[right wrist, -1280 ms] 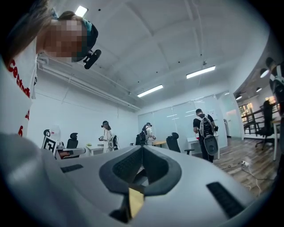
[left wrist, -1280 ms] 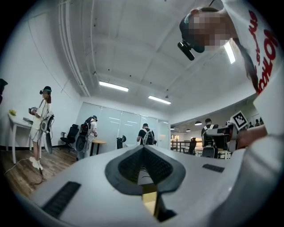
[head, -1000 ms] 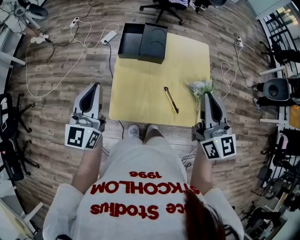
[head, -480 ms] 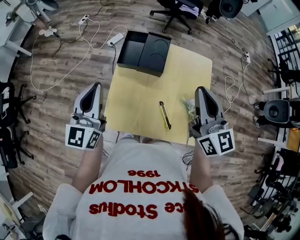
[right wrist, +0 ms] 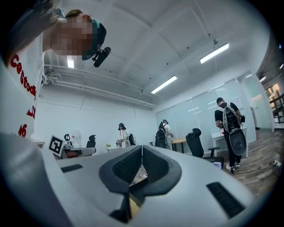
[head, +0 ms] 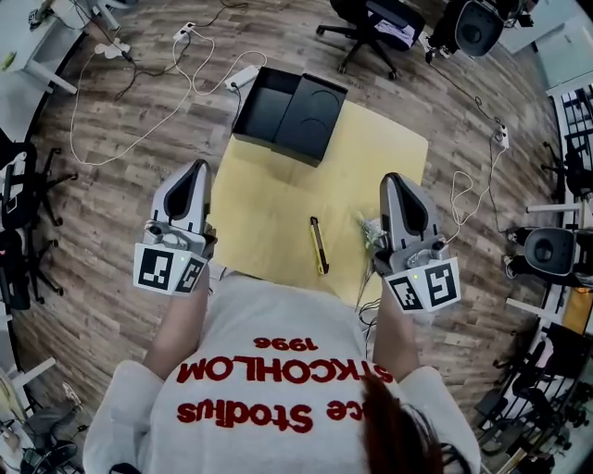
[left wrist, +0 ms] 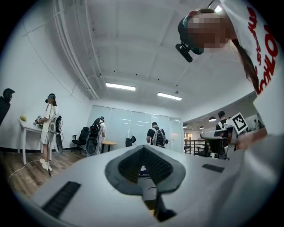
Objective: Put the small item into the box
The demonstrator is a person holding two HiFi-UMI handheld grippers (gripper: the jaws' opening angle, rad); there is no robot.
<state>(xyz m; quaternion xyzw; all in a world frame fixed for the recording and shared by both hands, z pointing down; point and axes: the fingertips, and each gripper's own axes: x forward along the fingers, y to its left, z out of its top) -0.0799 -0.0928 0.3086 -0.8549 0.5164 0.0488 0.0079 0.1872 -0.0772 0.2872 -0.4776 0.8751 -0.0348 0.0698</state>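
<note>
A slim yellow and black item [head: 318, 245] lies near the front edge of the yellow table [head: 269, 199]. Beside it, to the right, lies a small sprig of pale flowers [head: 369, 231]. An open black box [head: 248, 93] stands at the table's far left corner, with its lid [head: 313, 106] next to it. My left gripper [head: 197, 168] hangs shut over the floor, left of the table. My right gripper [head: 392, 180] is shut and empty, just right of the flowers. In both gripper views the jaws point up at the room and ceiling, with the left gripper [left wrist: 143, 148] and the right gripper [right wrist: 142, 148] meeting tip to tip.
White cables and a power strip [head: 243, 74] trail over the wooden floor behind the table. Office chairs [head: 371, 28] stand at the back, and more chairs and gear line both sides. Several people [left wrist: 155, 135] stand far off in the room.
The head view has swung, so the table sits lower and more turned in the picture. The right gripper has come closer to the flowers. Both grippers stay shut.
</note>
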